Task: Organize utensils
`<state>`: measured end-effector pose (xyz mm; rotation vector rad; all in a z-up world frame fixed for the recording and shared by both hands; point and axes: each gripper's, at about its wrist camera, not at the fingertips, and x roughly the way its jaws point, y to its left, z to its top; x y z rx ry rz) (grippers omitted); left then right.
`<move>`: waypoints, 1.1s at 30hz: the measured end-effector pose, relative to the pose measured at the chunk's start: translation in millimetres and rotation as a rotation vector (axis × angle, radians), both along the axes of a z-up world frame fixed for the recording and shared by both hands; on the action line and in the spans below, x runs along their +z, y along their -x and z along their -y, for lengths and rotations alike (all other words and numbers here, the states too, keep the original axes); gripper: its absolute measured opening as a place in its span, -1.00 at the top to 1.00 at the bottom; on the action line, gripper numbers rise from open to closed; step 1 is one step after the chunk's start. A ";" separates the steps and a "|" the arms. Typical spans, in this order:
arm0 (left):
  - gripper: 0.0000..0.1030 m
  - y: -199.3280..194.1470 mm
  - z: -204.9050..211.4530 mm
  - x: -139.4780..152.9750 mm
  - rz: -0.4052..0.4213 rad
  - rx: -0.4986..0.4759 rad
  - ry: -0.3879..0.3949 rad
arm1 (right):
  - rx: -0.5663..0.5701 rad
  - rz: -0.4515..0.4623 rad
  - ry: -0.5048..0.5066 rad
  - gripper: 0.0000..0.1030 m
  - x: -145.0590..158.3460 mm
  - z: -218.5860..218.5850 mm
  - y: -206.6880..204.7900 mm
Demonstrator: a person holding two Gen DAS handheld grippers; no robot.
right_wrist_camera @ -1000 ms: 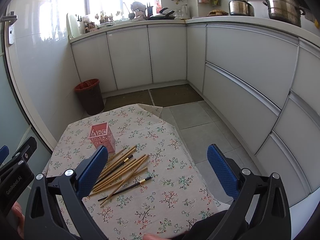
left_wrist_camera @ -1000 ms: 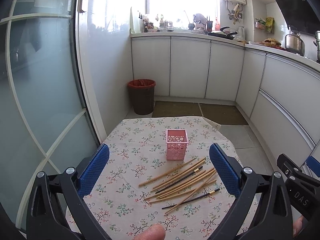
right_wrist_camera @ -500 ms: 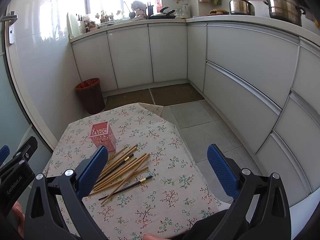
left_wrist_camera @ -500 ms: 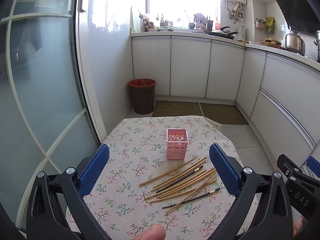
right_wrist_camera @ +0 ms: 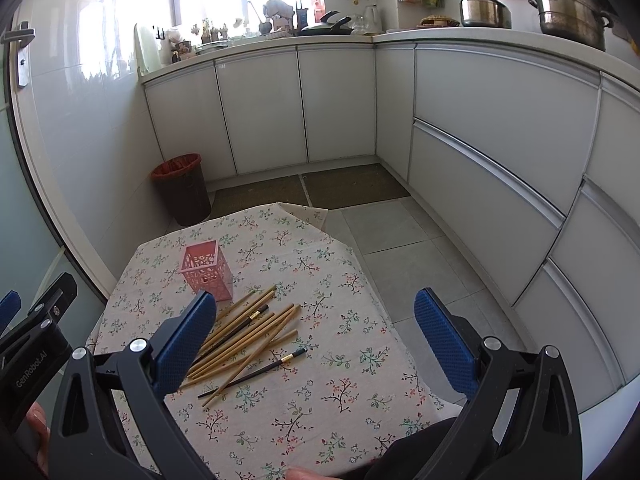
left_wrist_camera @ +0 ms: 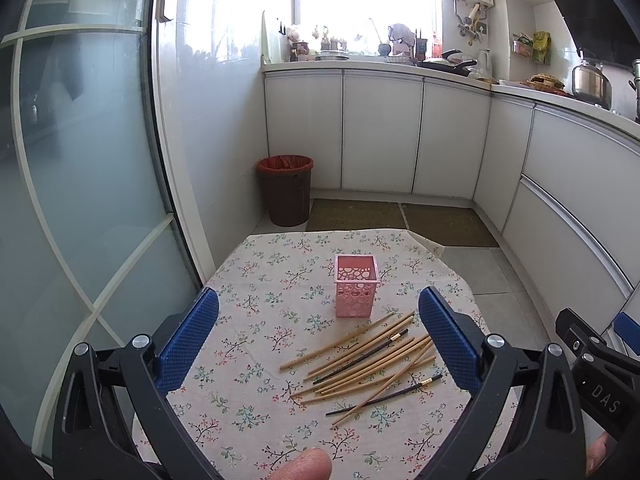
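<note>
L tongs [left_wrist_camera: 318, 338] & R tongs [right_wrist_camera: 316, 338] agape above chopsticks [left_wrist_camera: 370, 364].

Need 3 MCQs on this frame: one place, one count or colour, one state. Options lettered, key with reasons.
1. Where do the chopsticks lie relative to the pink holder?
A. inside it
B. on the tablecloth on its near side
C. on the floor

2. How many dark chopsticks are in the pile?
A. two
B. five
C. none

3. State of the left gripper and right gripper?
A. both shut on chopsticks
B. one open, one shut
C. both open, holding nothing

Key: B, the pile lies on the tablecloth in front of the upright holder; A, two black gold-banded sticks among the bamboo ones; C, wide gaps between both pairs of blue pads.
</note>
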<state>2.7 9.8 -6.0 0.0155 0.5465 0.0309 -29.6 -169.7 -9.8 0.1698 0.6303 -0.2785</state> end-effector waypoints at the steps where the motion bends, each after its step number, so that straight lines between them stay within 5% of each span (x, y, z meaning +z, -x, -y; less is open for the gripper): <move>1: -0.86 0.0 -0.1 -0.2 0.000 0.000 -0.001 | 0.000 0.000 0.000 -0.88 0.1 0.2 0.0; 26: -0.86 -12.8 7.3 -11.4 -0.046 -0.003 -0.017 | -0.007 -0.047 -0.014 -0.88 -10.9 7.5 -11.5; 29: -0.86 -34.1 7.6 -24.1 -0.123 -0.024 -0.019 | -0.006 -0.091 -0.052 -0.88 -24.2 16.0 -22.3; 33: -0.86 -87.8 7.5 -61.2 -0.344 -0.111 -0.011 | 0.033 -0.210 -0.217 -0.88 -63.3 41.5 -49.0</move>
